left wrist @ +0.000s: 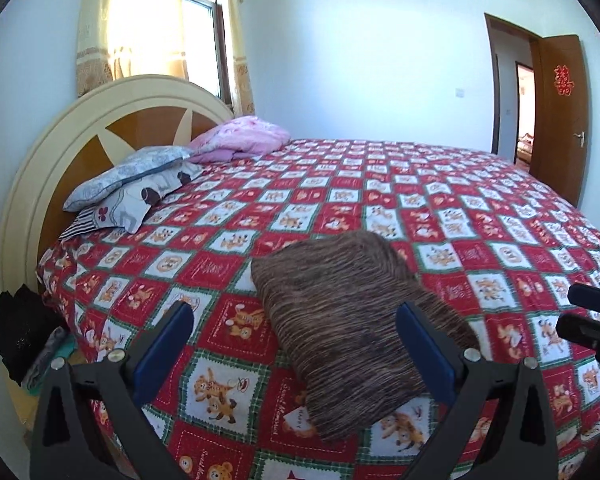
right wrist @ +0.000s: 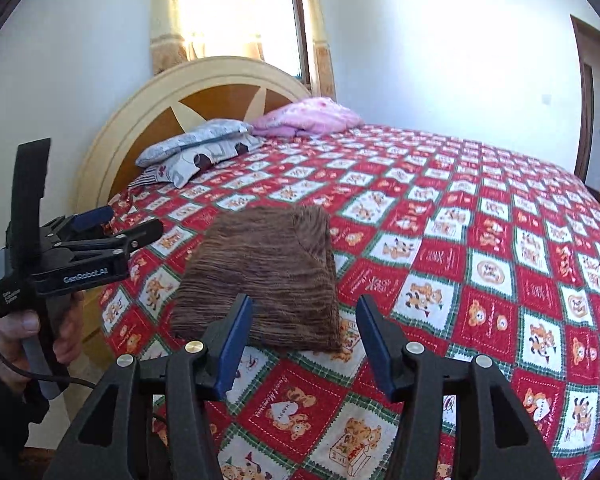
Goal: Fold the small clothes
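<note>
Garment: the brown striped garment (left wrist: 352, 320) lies folded into a compact block on the bed (left wrist: 480, 208), near its front edge, well apart from the pillows (left wrist: 132, 184) at the headboard end.
Left tongs: the left tongs (left wrist: 296, 340) stand wide and empty, hanging above the garment's near left side; nothing sits between the blue pads.
Right tongs: the right tongs (right wrist: 304, 340) are partly open and hold nothing, above the garment's near edge, clear of the cloth.
Step in hand: to my eye this is the let-go after the last fold, both tools drawing away from the garment.
Doing it well: lift straight off the garment so no pad snags the top layer and drags it open; keep both pairs of jaws apart until clear.
Check: the garment's far right corner looks slightly raised; a light press there would square it.
</note>
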### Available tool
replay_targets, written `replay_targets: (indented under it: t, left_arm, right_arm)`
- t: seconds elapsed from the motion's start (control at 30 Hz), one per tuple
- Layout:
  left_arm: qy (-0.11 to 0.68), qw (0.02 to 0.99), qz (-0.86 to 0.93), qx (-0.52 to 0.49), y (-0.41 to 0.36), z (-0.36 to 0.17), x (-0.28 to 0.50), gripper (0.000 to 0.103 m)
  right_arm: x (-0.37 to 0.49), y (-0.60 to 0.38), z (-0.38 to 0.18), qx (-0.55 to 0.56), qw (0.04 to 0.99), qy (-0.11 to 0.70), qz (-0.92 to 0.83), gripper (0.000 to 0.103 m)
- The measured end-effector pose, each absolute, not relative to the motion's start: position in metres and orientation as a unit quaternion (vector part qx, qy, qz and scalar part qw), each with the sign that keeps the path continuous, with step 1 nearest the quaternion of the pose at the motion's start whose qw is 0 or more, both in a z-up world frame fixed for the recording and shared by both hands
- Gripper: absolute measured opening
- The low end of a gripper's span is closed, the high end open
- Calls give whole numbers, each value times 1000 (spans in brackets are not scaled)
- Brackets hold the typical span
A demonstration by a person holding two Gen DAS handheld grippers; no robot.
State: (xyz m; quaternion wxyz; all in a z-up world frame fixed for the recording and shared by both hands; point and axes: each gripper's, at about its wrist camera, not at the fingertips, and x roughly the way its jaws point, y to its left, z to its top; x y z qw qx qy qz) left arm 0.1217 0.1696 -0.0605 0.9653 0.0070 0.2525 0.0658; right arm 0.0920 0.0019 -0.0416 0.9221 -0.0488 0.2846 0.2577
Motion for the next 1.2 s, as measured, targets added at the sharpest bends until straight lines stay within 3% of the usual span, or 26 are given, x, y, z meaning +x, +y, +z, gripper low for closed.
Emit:
replay_targets:
  t: [1.2]
  left_arm:
    - [234,970,60,16,149,-50,106,103]
  right_arm:
    - [65,0,-28,-54,936,236,256,63]
